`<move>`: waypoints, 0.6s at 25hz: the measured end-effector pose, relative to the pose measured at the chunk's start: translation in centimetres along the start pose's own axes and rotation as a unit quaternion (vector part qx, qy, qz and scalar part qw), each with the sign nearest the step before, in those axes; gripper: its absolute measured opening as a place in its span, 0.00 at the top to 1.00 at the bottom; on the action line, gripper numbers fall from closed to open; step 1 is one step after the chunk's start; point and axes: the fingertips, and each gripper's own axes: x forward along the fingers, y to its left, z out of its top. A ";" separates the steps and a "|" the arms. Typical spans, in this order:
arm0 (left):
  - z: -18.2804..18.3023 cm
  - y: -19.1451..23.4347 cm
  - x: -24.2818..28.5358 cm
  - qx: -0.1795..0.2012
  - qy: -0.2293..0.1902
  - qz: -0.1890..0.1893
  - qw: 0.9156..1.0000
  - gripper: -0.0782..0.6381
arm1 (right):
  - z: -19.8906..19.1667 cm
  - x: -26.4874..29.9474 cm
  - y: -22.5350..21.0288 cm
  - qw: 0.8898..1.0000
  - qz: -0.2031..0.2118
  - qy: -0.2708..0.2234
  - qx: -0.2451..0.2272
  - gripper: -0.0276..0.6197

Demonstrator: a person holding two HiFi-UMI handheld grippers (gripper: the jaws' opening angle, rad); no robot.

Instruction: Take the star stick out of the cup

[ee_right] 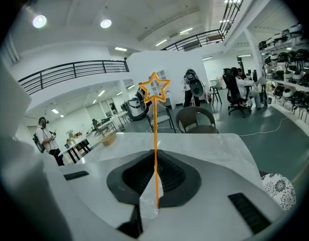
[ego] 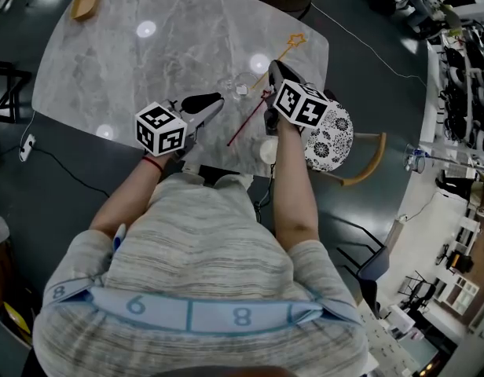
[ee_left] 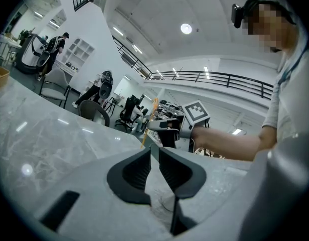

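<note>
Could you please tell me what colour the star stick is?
Orange, star and stem alike; the star stick shows best in the right gripper view.

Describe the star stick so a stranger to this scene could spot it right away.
On the grey marble table, find the right gripper beside the clear cup. Its fingers pinch the star stick: long, thin, the only thing topped with an orange star outline.

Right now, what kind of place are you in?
Probably a big robot lab or workshop: a railing runs round an upper floor, shelves of machines stand at one side, and people sit working beyond the table.
</note>
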 end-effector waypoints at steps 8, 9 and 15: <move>-0.5 -2.1 1.4 0.007 0.006 -0.019 1.000 0.81 | 0.3 -4.7 -0.9 0.998 0.019 -0.028 0.056 0.92; -0.6 -2.4 1.6 0.008 0.007 -0.021 1.000 0.81 | -0.2 -5.1 -1.2 0.997 0.019 -0.025 0.067 0.92; -1.0 -3.6 2.5 0.014 0.016 -0.033 0.999 0.81 | -5.3 -5.8 -3.3 0.991 0.014 0.026 0.133 0.92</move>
